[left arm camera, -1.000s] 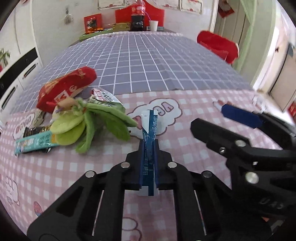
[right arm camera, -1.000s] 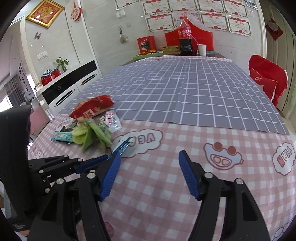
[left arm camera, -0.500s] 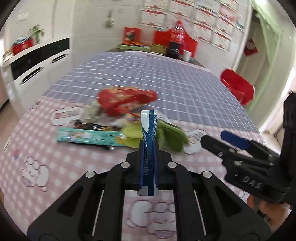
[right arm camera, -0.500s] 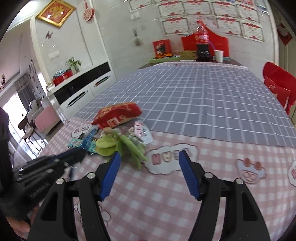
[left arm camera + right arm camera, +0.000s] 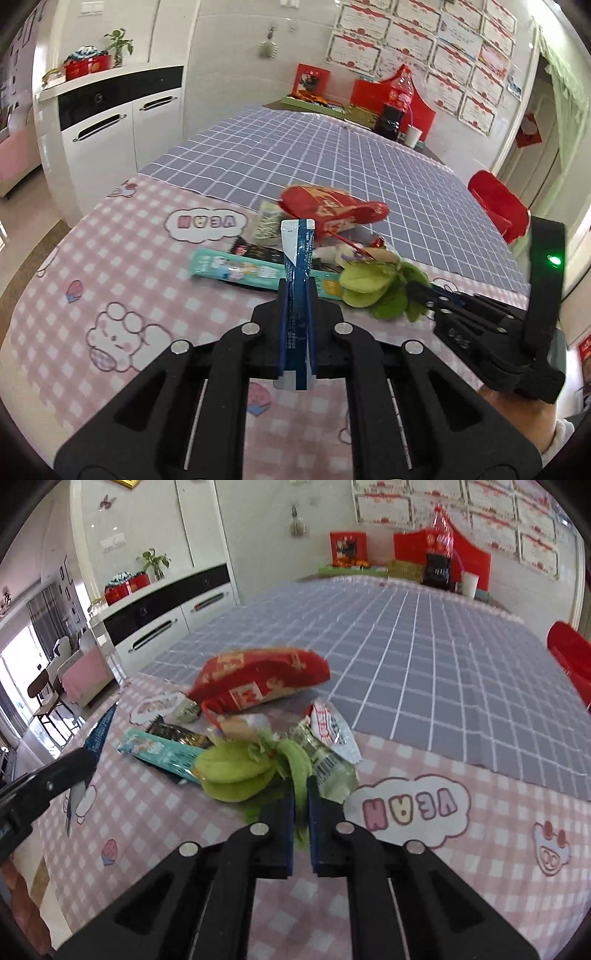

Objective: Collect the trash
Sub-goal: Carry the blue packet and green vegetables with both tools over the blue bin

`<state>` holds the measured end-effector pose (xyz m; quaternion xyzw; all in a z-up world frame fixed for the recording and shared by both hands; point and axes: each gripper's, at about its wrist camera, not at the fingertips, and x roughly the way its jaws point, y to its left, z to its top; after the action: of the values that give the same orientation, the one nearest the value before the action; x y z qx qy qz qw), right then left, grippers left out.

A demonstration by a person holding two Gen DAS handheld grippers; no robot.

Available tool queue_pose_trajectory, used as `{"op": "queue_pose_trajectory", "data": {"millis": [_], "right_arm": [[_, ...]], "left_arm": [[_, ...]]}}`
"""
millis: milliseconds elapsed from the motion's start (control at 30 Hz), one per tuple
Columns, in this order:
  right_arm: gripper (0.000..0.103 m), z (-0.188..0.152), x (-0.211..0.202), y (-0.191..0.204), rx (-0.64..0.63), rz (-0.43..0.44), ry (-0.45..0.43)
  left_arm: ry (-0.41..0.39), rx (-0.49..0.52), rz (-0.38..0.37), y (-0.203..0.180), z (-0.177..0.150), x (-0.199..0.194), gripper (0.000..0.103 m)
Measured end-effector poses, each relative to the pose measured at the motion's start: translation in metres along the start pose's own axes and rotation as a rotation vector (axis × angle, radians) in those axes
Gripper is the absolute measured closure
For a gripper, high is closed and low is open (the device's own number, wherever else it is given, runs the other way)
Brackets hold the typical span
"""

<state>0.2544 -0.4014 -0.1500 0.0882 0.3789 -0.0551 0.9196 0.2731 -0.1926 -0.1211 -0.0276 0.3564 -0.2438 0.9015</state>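
The green plush veggie (image 5: 236,775) sits mid-pile at about 12 o'clock from the right gripper (image 5: 301,834), which is clamped on one of its leaves, so looks like the pickup step, next lift it clear, while the left gripper (image 5: 297,332) pinches a blue wrapper (image 5: 297,258).

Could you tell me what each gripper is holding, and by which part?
Left gripper: blue wrapper, lower half. Right gripper: green plush vegetable, by one leaf.
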Motion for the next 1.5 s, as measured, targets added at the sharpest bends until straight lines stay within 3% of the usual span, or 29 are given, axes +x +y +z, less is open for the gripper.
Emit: {"op": "queue_pose_trajectory", "data": {"millis": [367, 500, 833, 1100, 1267, 1500], "right_arm": [[0.097, 0.015, -0.089, 0.052, -0.054, 0.038, -0.243], [0.097, 0.018, -0.107, 0.088, -0.092, 0.095, -0.271], [0.096, -0.002, -0.087, 0.233, -0.228, 0.32, -0.182], [0.096, -0.032, -0.06, 0.36, -0.353, 0.501, -0.062], [0.096, -0.058, -0.041, 0.424, -0.441, 0.549, 0.011], [0.096, -0.092, -0.01, 0.482, -0.533, 0.568, 0.105]], "left_arm": [[-0.09, -0.082, -0.014, 0.044, -0.001, -0.053, 0.094], [-0.127, -0.11, 0.002, 0.068, -0.005, -0.081, 0.094], [-0.167, -0.219, 0.142, 0.171, -0.033, -0.152, 0.094], [-0.149, -0.385, 0.302, 0.279, -0.077, -0.195, 0.094], [-0.104, -0.493, 0.379, 0.339, -0.109, -0.202, 0.094], [-0.032, -0.606, 0.449, 0.394, -0.143, -0.193, 0.094]]}}
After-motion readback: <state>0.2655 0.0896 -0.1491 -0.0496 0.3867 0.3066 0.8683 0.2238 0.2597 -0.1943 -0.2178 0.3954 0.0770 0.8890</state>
